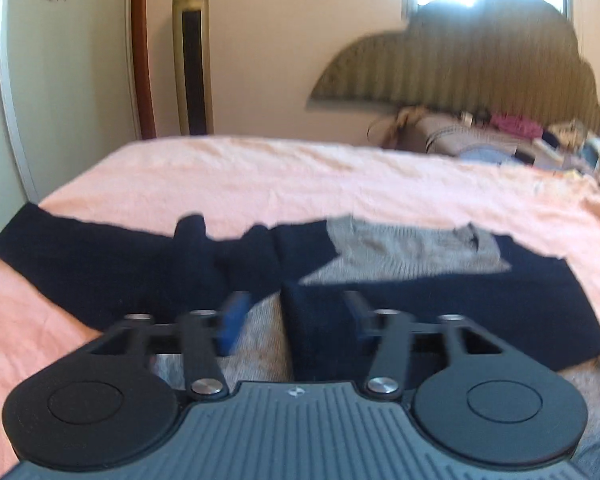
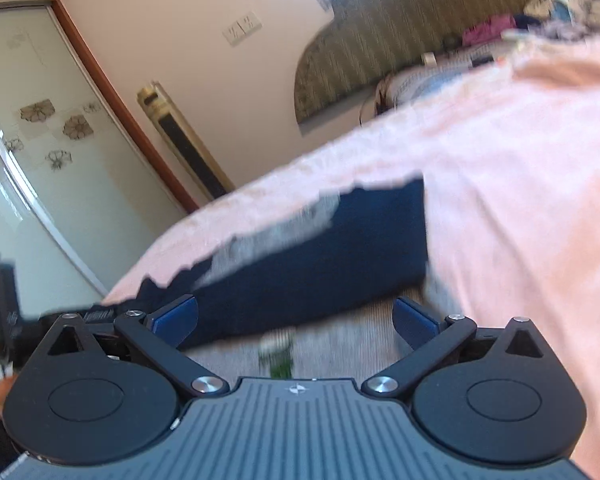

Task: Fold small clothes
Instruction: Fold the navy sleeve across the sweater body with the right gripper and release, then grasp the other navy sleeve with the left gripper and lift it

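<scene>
A small navy and grey knit sweater point(image 1: 400, 256) lies flat on the pink bedspread point(image 1: 260, 176). One navy sleeve point(image 1: 84, 264) stretches to the left and the other point(image 1: 500, 304) is folded across the grey body. My left gripper point(image 1: 296, 316) is open just above the sweater's near part, with a navy fold between its blue pads point(image 1: 232, 320). In the right wrist view the sweater point(image 2: 320, 256) lies on the bedspread point(image 2: 520, 200). My right gripper point(image 2: 296, 320) is open over the grey hem, with a small green label point(image 2: 278, 356) below it.
A padded striped headboard point(image 1: 460, 64) and a pile of clothes and pillows point(image 1: 520, 140) are at the far end of the bed. A tall tower fan point(image 1: 192, 56) stands by the wall. A sliding wardrobe door point(image 2: 32, 140) is to the left.
</scene>
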A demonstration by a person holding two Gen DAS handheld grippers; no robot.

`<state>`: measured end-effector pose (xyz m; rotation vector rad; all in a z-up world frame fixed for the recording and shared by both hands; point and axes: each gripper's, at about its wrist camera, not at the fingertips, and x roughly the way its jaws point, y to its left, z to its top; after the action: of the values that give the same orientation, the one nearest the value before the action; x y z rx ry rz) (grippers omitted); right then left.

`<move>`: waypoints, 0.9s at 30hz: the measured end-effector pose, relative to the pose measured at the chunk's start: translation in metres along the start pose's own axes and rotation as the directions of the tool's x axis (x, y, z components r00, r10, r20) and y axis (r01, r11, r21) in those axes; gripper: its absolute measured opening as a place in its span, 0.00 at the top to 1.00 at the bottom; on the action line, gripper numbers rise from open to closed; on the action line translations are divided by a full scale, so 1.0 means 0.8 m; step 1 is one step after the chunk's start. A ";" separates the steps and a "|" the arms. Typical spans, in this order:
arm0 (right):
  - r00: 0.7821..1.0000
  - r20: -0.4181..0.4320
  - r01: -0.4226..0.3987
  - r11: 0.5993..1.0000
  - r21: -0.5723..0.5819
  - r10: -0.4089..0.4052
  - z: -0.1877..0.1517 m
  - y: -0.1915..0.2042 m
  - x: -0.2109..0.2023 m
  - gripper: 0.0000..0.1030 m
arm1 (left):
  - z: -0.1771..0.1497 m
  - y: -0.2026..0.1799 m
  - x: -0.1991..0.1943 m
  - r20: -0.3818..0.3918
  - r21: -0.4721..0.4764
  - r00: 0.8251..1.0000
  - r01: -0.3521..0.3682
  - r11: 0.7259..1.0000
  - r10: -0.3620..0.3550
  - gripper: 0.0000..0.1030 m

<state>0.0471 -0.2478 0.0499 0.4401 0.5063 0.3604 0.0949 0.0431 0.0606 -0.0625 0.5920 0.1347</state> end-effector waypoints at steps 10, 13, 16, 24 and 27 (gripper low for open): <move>0.936 -0.196 0.207 0.906 -0.369 -0.293 0.015 0.007 0.180 0.00 | -0.031 -0.025 0.080 -0.165 0.025 0.983 0.085 0.996 -0.080 0.08; 0.947 -0.168 0.188 0.898 -0.398 -0.273 0.004 0.003 0.173 0.00 | -0.034 -0.018 0.080 -0.148 0.043 0.984 0.106 0.993 -0.098 0.05; 0.942 -0.166 0.198 0.884 -0.423 -0.290 0.004 0.009 0.176 0.00 | -0.030 -0.005 0.074 -0.139 0.014 0.983 0.126 0.992 -0.123 0.06; 0.945 -0.161 0.196 0.887 -0.418 -0.285 0.002 0.008 0.171 0.00 | 0.004 0.217 0.042 0.004 -0.432 0.999 -0.044 0.901 0.050 0.06; 0.945 -0.159 0.198 0.886 -0.418 -0.286 0.002 0.008 0.171 0.00 | 0.005 0.329 0.056 -0.058 -0.646 0.983 -0.170 0.744 0.174 0.06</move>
<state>0.1580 -0.1833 0.0019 -0.0635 0.6766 0.2591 0.0959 0.3091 0.0336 -0.6922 0.5197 0.5235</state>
